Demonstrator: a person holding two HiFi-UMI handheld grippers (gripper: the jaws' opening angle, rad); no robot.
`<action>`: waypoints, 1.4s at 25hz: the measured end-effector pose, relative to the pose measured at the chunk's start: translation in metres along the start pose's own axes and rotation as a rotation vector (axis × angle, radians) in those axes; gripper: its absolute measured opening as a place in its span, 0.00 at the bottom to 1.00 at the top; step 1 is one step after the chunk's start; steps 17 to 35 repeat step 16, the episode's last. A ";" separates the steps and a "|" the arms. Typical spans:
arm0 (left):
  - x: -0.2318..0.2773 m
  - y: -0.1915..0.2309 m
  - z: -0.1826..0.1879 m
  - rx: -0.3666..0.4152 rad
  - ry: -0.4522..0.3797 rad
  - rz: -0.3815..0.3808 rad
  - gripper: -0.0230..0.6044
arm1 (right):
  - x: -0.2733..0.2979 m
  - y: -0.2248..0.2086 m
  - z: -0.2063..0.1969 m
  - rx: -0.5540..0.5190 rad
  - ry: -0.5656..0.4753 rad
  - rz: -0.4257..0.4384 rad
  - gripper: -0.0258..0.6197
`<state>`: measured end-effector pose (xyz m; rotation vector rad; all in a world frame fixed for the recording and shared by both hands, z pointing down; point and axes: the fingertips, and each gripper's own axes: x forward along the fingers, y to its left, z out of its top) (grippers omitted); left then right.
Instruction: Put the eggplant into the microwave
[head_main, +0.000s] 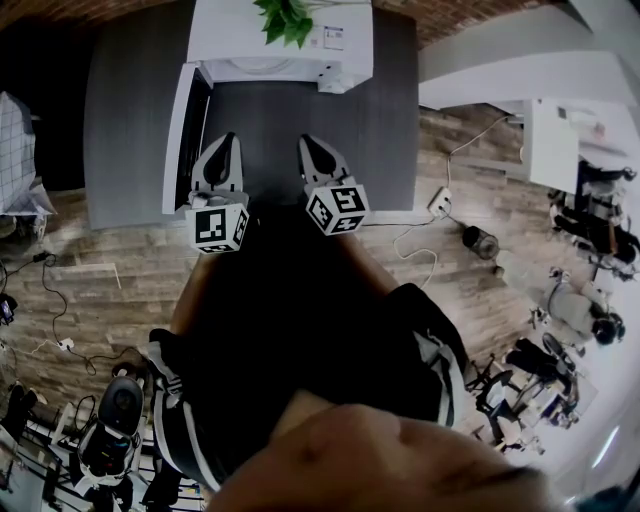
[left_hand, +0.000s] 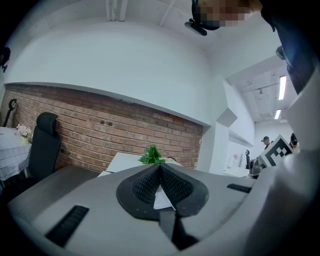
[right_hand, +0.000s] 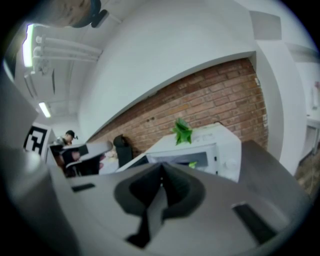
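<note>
The white microwave (head_main: 280, 45) stands at the far end of a grey table (head_main: 380, 120), its door (head_main: 185, 135) swung open to the left. In the right gripper view the microwave (right_hand: 220, 145) shows its open cavity, where a small green bit (right_hand: 192, 164) lies; I cannot make out the eggplant's body. My left gripper (head_main: 222, 150) and right gripper (head_main: 315, 150) hover side by side over the table in front of the opening, both shut and empty. The tips meet in the left gripper view (left_hand: 160, 167) and in the right gripper view (right_hand: 161, 175).
A green plant (head_main: 285, 20) sits on top of the microwave. A black office chair (left_hand: 42, 145) stands left of the table against a brick wall (left_hand: 100, 130). Cables and a power strip (head_main: 440, 200) lie on the wood floor to the right. The person's legs fill the lower head view.
</note>
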<state>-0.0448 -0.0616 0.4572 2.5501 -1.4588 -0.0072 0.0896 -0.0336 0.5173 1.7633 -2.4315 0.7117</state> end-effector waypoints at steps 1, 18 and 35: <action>0.000 0.000 0.000 -0.001 0.000 0.001 0.09 | 0.001 0.000 0.000 0.001 0.000 0.001 0.09; 0.006 -0.001 -0.002 0.003 0.003 0.005 0.09 | 0.006 -0.005 -0.001 0.006 0.001 0.016 0.09; 0.006 -0.001 -0.002 0.003 0.003 0.005 0.09 | 0.006 -0.005 -0.001 0.006 0.001 0.016 0.09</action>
